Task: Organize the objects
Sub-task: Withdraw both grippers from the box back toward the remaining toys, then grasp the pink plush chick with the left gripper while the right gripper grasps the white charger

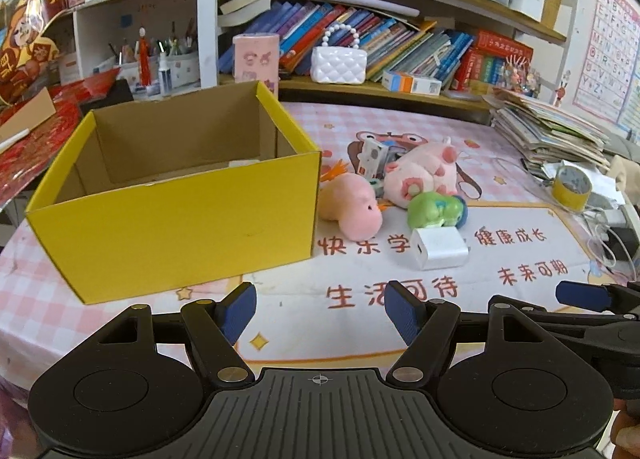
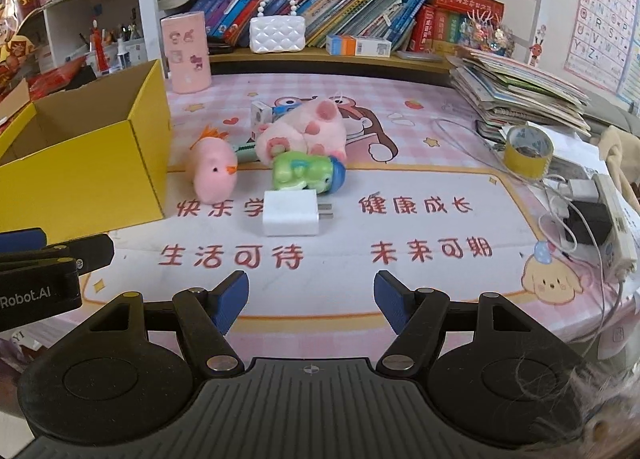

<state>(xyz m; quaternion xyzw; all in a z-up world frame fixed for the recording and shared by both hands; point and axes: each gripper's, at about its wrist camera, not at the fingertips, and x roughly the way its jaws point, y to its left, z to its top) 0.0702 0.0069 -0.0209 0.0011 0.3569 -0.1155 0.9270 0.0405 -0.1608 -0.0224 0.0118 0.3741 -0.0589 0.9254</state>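
Note:
A yellow cardboard box (image 1: 172, 219) (image 2: 80, 163) stands open-topped on the pink desk mat (image 1: 500, 299) (image 2: 400, 299). Right of it lie a pink chick plush (image 1: 354, 209) (image 2: 214, 169), a pink pig plush (image 1: 426, 171) (image 2: 308, 131), a green and blue toy (image 1: 434, 209) (image 2: 308, 173), a white charger plug (image 1: 440, 249) (image 2: 290, 215) and a small white box (image 1: 372, 157) (image 2: 262, 113). My left gripper (image 1: 320, 313) hovers open near the box's front right corner, nothing between its fingers. My right gripper (image 2: 310, 301) is open in front of the charger plug, holding nothing.
A bookshelf (image 2: 340, 55) runs along the back with a white quilted bag (image 2: 278, 33) and a pink canister (image 2: 186, 55). A stack of booklets (image 2: 520, 95), a tape roll (image 2: 528, 151) and cables with a power strip (image 2: 612, 219) crowd the right side.

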